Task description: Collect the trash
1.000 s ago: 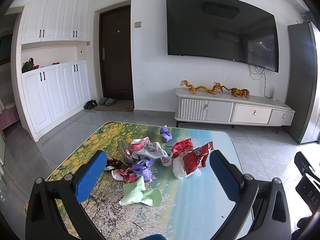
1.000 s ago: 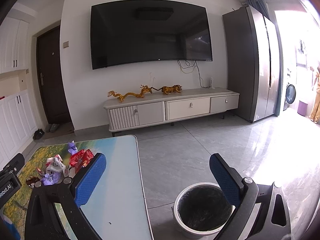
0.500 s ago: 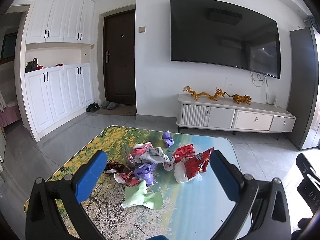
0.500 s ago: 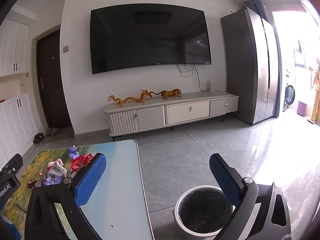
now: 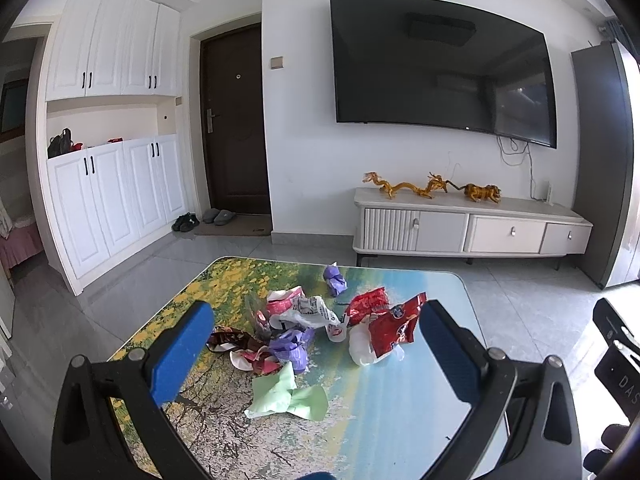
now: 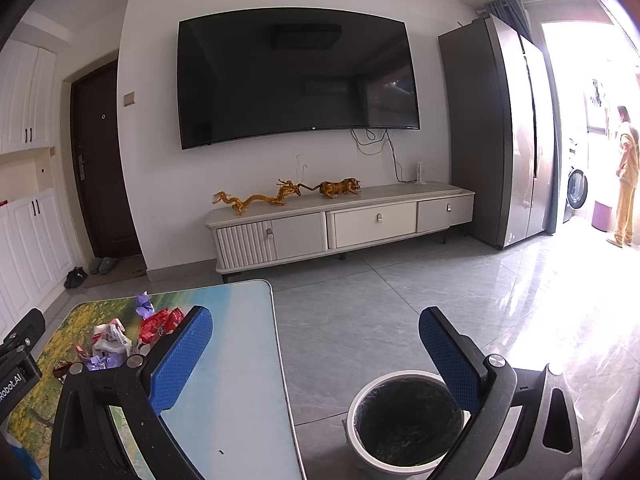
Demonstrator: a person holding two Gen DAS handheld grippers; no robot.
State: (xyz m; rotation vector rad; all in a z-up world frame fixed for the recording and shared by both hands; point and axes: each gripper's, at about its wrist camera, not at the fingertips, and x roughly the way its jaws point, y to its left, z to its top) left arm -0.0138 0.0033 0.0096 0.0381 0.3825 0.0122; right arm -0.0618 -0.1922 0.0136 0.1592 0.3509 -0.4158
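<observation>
Each hand-held gripper (image 5: 312,354) (image 6: 316,354) has black arms, blue textured pads, silver screws.

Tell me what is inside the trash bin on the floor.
The trash bin holds a dark liner bag and no visible trash. The right gripper's finger covers part of its rim.

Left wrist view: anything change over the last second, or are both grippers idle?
Only the cameras drifted: in the left wrist view the room slid right and down. Nothing grasped or released. The left gripper and right gripper stay open and empty; the trash pile on the table and the trash bin have not moved.
</observation>
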